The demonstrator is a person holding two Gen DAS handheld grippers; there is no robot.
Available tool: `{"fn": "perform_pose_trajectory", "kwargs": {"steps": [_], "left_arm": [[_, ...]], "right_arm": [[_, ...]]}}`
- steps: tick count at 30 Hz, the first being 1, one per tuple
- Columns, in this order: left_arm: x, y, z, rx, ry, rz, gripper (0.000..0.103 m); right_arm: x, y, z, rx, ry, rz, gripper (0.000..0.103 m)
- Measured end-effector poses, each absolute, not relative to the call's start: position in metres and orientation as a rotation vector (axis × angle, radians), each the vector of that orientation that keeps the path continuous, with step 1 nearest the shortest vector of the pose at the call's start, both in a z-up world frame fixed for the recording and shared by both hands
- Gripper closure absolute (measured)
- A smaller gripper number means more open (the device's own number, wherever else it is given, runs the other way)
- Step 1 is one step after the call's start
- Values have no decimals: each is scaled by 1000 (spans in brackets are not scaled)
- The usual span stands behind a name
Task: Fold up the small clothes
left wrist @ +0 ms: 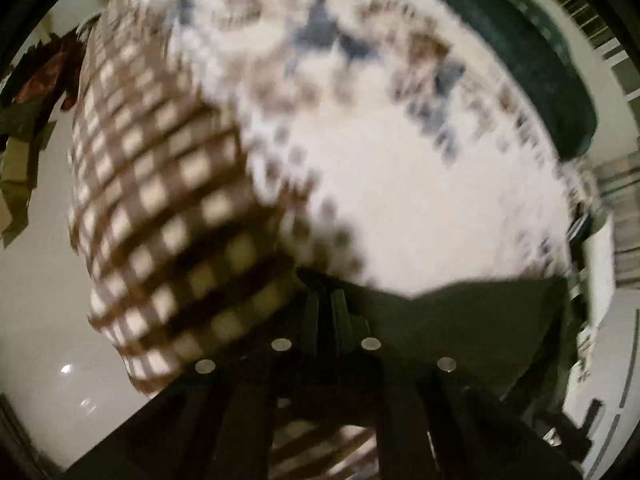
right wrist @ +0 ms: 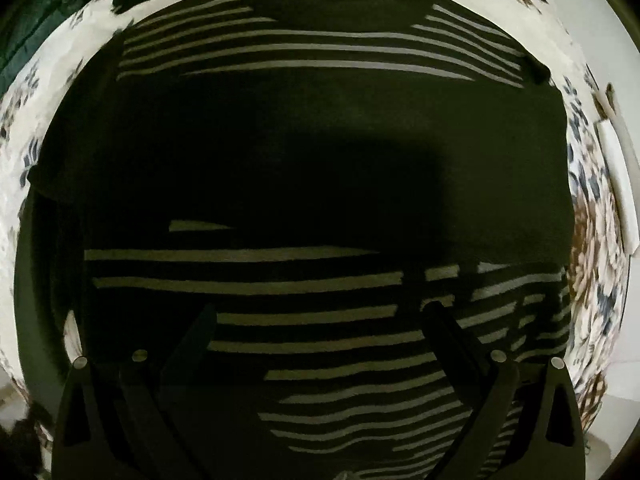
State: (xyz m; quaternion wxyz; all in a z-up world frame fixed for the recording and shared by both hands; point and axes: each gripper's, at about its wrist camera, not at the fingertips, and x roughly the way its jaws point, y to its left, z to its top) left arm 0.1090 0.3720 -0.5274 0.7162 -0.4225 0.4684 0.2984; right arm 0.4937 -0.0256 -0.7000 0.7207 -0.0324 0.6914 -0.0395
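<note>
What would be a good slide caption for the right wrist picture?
Open right gripper hovers over a dark striped shirt spread on a floral sheet.

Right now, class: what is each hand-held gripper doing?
Left hand-held gripper: shut on the brown-and-cream checked cloth.
Right hand-held gripper: open, holding nothing, above the dark striped shirt.

A dark garment with pale horizontal stripes (right wrist: 304, 184) lies spread flat on a white bedsheet printed with blue and brown flowers (right wrist: 596, 216), covering most of it. The right gripper (right wrist: 320, 312) hovers over the striped lower part, its jaws wide apart.
</note>
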Motion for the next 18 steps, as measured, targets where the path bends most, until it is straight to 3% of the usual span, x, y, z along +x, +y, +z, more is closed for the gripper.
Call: {"fn": "perform_pose_trajectory", "kwargs": {"steps": [5,10,12,14,18], "left_arm": [[118,429,-487,-856,911,697,103],[117,496,-497,-938,874,711,101],[119,504,-509,-1042,909,650,83],[118,496,-521,-1104,919,584,29],[130,465,-558,-1198,968,484,26]], "right_arm": [[490,-13,-700,-76,1515,-89,0],[484,0,-702,-42,1517,-88,0],[479,7,-702,-33,1515,-79,0],[473,15,-701,-37,1513,-70,0],[461,22,-705,-38,1522,-65,0]]}}
